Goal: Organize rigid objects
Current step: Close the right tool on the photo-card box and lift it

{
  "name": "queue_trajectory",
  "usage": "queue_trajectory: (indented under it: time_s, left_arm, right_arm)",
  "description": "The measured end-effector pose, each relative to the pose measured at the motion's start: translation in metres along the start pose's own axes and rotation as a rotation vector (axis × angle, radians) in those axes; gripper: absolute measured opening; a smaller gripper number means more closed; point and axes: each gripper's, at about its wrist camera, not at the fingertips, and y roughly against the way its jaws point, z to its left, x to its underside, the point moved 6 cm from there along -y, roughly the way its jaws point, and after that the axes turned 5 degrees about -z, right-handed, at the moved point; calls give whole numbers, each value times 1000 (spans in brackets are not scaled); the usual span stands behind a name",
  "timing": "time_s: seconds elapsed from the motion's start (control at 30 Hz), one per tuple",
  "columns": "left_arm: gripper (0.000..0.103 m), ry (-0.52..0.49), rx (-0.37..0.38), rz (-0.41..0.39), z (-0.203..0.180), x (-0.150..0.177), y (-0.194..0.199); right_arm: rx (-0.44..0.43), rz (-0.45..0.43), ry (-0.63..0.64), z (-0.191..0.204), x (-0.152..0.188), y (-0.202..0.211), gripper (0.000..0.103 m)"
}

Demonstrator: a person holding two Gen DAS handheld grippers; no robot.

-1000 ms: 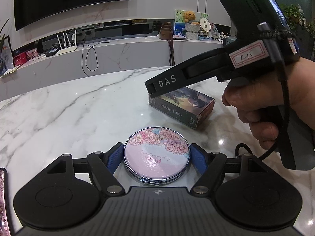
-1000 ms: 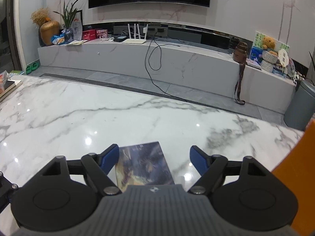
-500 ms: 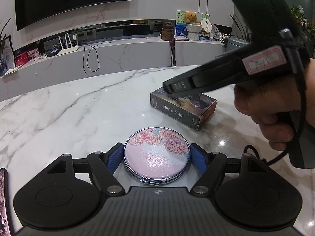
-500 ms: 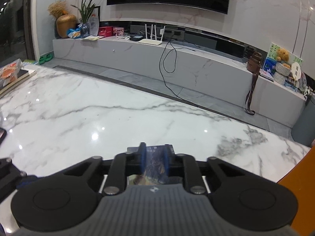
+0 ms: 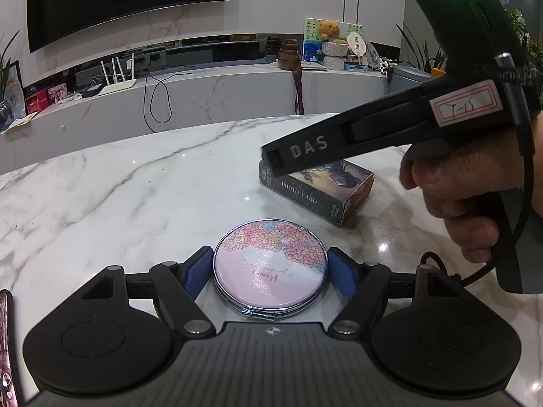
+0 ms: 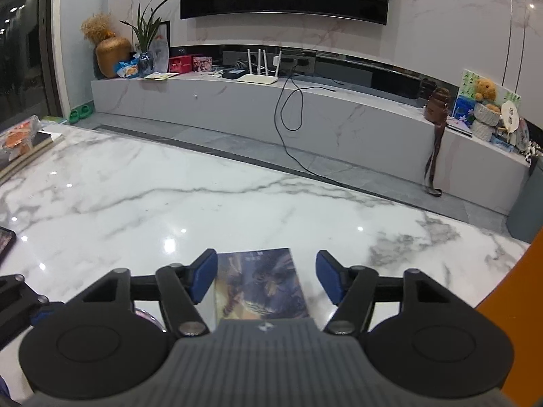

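A round pink floral compact mirror (image 5: 270,266) lies on the white marble table (image 5: 118,196). My left gripper (image 5: 270,271) is shut on it, blue pads touching both sides. A dark photo-card box (image 5: 317,186) lies flat just beyond it, and also shows in the right wrist view (image 6: 259,283). My right gripper (image 6: 266,276) hovers over the box with its blue fingers (image 6: 203,276) open on either side, apart from it. The right gripper's black body (image 5: 390,132), held in a hand, crosses the left wrist view above the box.
A phone edge (image 5: 5,339) lies at the far left of the table, and also shows in the right wrist view (image 6: 5,242). Books with a snack pack (image 6: 23,142) sit at the table's far left. An orange chair back (image 6: 509,305) stands at right. A marble TV bench (image 6: 305,125) runs behind.
My right gripper closed on the box half a second ago and has opened wide again, still over the box. My left gripper has stayed shut on the mirror.
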Motion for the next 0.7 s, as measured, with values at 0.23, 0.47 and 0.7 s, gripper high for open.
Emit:
queue_trajectory:
  time_s: [0.23,0.47,0.7]
  left_arm:
    - [84,-1,0,0,0,0,0]
    - [84,0,0,0,0,0,0]
    - [84,0,-4,-9,2,0,3]
  right_arm:
    - [31,45,4,3,5,-10,73]
    - [16,97,-8,1,11,-20,73]
    - [1,111,-38,-4,24,-12,73]
